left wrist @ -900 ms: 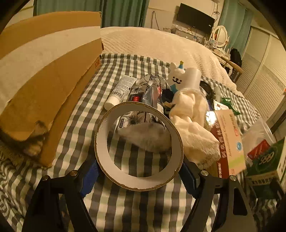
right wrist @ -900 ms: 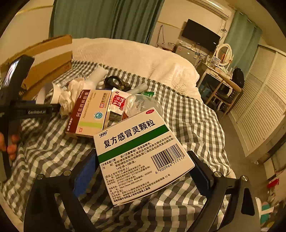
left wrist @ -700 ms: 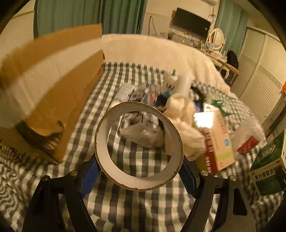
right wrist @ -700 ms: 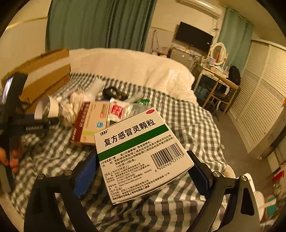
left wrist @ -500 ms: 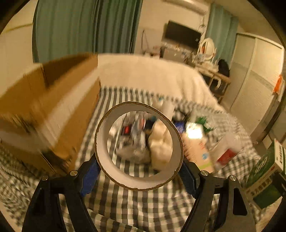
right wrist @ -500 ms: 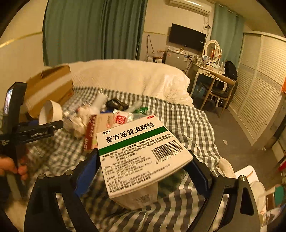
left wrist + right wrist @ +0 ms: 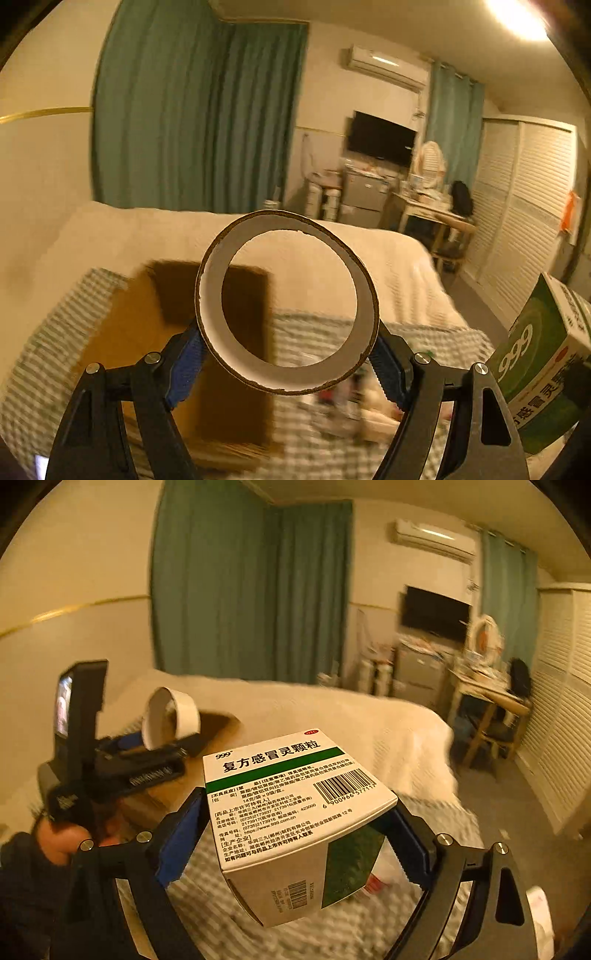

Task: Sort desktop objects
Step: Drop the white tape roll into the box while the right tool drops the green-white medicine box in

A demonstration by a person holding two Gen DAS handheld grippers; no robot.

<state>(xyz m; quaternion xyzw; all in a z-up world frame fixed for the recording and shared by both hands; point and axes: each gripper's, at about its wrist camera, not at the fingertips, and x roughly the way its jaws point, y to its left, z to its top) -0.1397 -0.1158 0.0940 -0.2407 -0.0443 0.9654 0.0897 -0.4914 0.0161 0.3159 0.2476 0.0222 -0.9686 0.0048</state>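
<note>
A cardboard tape ring (image 7: 295,380) with a white inner wall stands upright between the blue pads of my left gripper (image 7: 286,363), which is shut on it. The ring hangs in the air in front of an open brown cardboard box (image 7: 147,332). My right gripper (image 7: 295,845) is shut on a white and green medicine box (image 7: 291,790), held up above the checked cloth (image 7: 207,901). In the left wrist view the medicine box (image 7: 535,354) shows at the right edge. The right wrist view has the left gripper (image 7: 162,746) with the tape ring (image 7: 184,710) at the left, carried by a hand (image 7: 62,843).
A blurred heap of small items (image 7: 351,402) lies on the checked cloth (image 7: 332,332) below the ring. A white bedcover (image 7: 147,229) spreads beyond it. A desk with a chair (image 7: 491,709) and slatted wardrobe doors (image 7: 561,701) stand at the right.
Both grippers have risen with the tape ring and the medicine box still held. The heap of items has dropped low in both views. The cardboard box now lies behind the ring.
</note>
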